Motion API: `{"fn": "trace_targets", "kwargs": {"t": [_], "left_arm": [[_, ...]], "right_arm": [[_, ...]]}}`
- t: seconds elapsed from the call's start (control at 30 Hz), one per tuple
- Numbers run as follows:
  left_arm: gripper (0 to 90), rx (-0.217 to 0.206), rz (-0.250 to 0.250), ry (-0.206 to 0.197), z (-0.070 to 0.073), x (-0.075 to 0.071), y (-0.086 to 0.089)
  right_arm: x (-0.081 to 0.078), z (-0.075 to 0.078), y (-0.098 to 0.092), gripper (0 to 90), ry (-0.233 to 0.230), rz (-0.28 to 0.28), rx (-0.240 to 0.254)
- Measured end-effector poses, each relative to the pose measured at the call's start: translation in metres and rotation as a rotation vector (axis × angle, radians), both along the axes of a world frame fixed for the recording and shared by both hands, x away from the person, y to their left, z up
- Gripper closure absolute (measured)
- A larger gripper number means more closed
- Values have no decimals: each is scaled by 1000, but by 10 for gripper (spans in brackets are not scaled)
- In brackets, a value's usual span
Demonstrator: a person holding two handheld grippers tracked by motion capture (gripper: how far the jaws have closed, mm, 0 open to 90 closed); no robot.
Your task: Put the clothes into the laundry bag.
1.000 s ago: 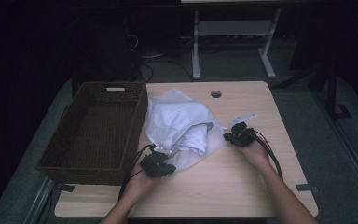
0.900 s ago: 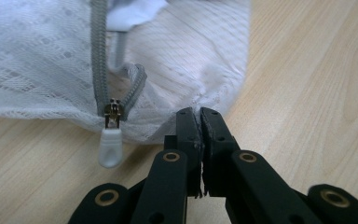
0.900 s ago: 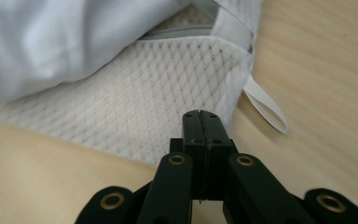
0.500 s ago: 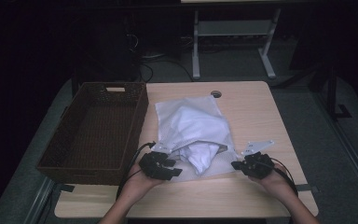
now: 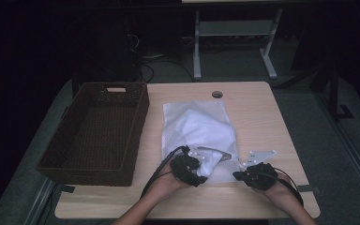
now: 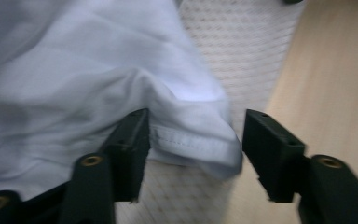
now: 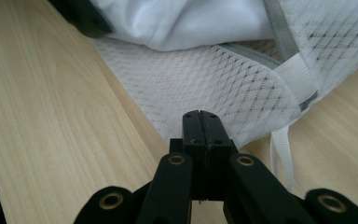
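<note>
We are comparing with the frames of a second ago: the white mesh laundry bag [image 5: 194, 123] was a bunched heap beside the wicker basket [image 5: 93, 133]; it is now lying stretched flat along the middle of the desk [image 5: 262, 112], mouth toward us. The right gripper [image 5: 248, 174] has pulled back from the bag's far right side to the near right corner, and its fingers are clenched on the mesh edge [image 7: 242, 133] beside the white strap [image 7: 296, 77]. The left gripper [image 5: 194, 171] is sitting at the near left of the mouth, fingers released and straddling the stitched hem of the white garment [image 6: 186, 140] poking out of the bag.

We are reading this as the bag being straightened and pinned so the garment can be handled; whether it is going in or coming out, we cannot tell.

The desk is pale wood with a cable hole [image 5: 217, 94] near the far edge. The room is dark, with grey carpet and a white desk frame [image 5: 234, 42] behind.
</note>
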State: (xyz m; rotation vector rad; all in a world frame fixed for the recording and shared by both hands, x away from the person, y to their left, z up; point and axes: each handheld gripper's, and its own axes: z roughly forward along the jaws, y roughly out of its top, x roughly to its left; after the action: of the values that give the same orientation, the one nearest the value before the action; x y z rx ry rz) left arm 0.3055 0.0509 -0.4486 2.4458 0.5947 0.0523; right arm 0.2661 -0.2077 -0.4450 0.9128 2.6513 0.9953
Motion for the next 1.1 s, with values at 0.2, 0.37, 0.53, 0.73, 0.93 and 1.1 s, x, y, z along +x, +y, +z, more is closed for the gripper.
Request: {"fn": "trace_targets", "kwargs": {"t": [0.2, 0.37, 0.53, 0.73, 0.93, 1.1], "left_arm": [[814, -16, -7, 29, -5, 9, 3], [866, -36, 1, 28, 2, 10, 4], [868, -55, 20, 18, 9, 13, 9], [868, -58, 66, -3, 11, 24, 12], [869, -40, 120, -20, 7, 45, 2], [870, -16, 171, -57, 4, 61, -5]], "right_arm": [[-4, 9, 9, 694, -40, 29, 83], [3, -5, 47, 869, -30, 111, 32], [11, -14, 77, 899, -39, 150, -5], [12, -18, 86, 900, -47, 161, -39], [10, -19, 85, 900, -59, 156, -35], [8, -19, 84, 900, -43, 164, -28]]}}
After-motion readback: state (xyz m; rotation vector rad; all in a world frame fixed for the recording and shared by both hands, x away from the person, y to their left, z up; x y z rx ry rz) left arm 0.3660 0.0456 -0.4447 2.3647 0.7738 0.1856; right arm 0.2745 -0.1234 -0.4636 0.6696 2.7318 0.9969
